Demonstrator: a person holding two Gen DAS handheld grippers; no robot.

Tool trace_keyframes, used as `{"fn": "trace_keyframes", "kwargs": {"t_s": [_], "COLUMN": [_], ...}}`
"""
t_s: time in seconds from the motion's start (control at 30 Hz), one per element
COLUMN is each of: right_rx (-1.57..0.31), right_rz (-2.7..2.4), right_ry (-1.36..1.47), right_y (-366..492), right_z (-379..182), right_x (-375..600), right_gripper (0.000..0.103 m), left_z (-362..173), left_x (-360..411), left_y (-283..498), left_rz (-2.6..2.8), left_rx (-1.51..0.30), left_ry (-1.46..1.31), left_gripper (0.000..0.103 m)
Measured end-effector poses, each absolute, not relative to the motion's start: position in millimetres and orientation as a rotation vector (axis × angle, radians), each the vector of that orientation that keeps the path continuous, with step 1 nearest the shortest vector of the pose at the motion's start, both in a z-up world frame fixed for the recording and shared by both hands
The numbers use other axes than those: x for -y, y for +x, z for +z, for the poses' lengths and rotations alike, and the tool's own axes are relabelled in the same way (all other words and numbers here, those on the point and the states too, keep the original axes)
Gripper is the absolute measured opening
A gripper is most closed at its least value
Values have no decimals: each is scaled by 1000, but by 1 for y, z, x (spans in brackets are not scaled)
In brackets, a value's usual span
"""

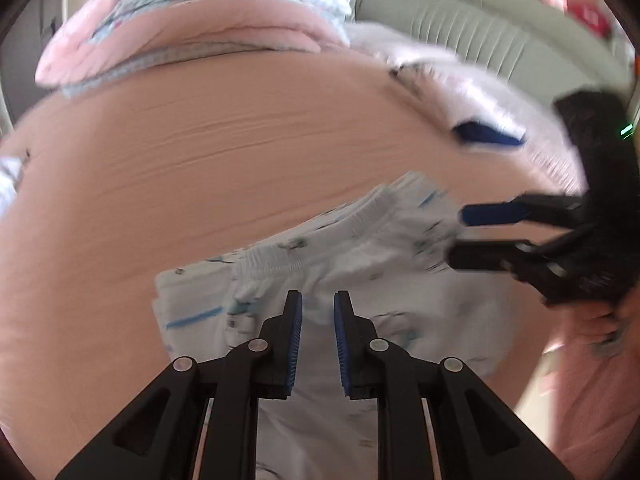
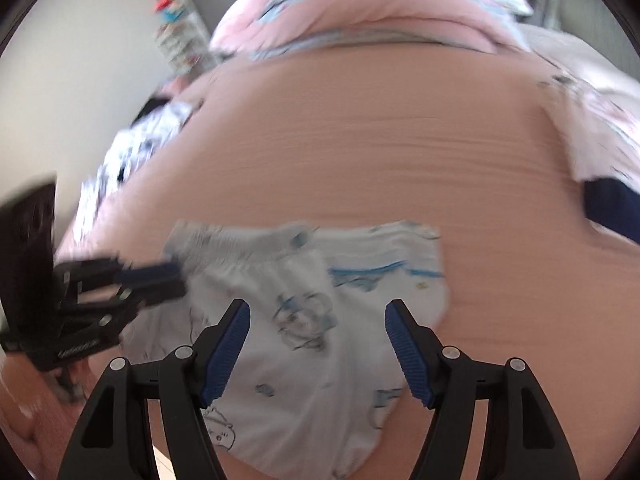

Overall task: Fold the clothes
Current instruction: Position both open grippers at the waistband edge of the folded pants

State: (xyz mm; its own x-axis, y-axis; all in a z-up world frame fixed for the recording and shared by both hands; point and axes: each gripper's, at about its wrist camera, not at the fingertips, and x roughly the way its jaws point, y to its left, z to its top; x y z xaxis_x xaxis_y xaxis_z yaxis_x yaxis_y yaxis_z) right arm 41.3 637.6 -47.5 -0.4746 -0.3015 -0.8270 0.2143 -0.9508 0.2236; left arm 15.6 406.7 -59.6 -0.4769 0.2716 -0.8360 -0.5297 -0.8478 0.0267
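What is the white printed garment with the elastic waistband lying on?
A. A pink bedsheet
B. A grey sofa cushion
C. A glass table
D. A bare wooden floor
A: the white printed garment lies spread on the pink bedsheet, which surrounds it on every visible side.

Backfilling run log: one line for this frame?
left gripper: narrow gap, empty | right gripper: wide open, empty | garment: crumpled on sheet, under both

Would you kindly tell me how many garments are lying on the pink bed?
3, perhaps more hidden: white printed shorts nearest, below both cameras; a pale garment with a navy cuff far right; a black-and-white patterned one far left.
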Motion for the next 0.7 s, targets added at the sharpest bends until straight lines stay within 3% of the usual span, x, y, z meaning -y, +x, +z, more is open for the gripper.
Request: {"fn": "trace_keyframes", "kwargs": {"t_s": [0.07, 0.13, 0.27, 0.5, 0.57, 0.6, 0.7], "right_rx": [48, 121, 408, 448, 515, 566, 689], "right_rz": [-2516, -2558, -2548, -2554, -2499, -2474, -2439], "right_ry": [1459, 1550, 1566, 1624, 1630, 1597, 1571], "right_y": [41, 40, 50, 92, 98, 98, 92], "right_z": [-56, -63, -57, -60, -67, -66, -65], "right_x": [-640, -665, -686, -672, -676, -680, -687], "right_gripper": [69, 69, 70, 70, 76, 87, 84], "left_z": [-65, -60, -46, -54, -52, -52, -53], "left_x": [-379, -347, -326, -351, -348, -344, -337], "left_y": [9, 8, 31, 48, 55, 63, 69], "left_rz": [2384, 2407, 2420, 2380, 2379, 2382, 2376], "left_rx": [-332, -101, -51, 13, 1, 3, 57], "left_ry": [-1305, -1345, -1284, -1413, -1400, -1390, -1387], "left_gripper": [18, 33, 33, 34, 34, 34, 34]}}
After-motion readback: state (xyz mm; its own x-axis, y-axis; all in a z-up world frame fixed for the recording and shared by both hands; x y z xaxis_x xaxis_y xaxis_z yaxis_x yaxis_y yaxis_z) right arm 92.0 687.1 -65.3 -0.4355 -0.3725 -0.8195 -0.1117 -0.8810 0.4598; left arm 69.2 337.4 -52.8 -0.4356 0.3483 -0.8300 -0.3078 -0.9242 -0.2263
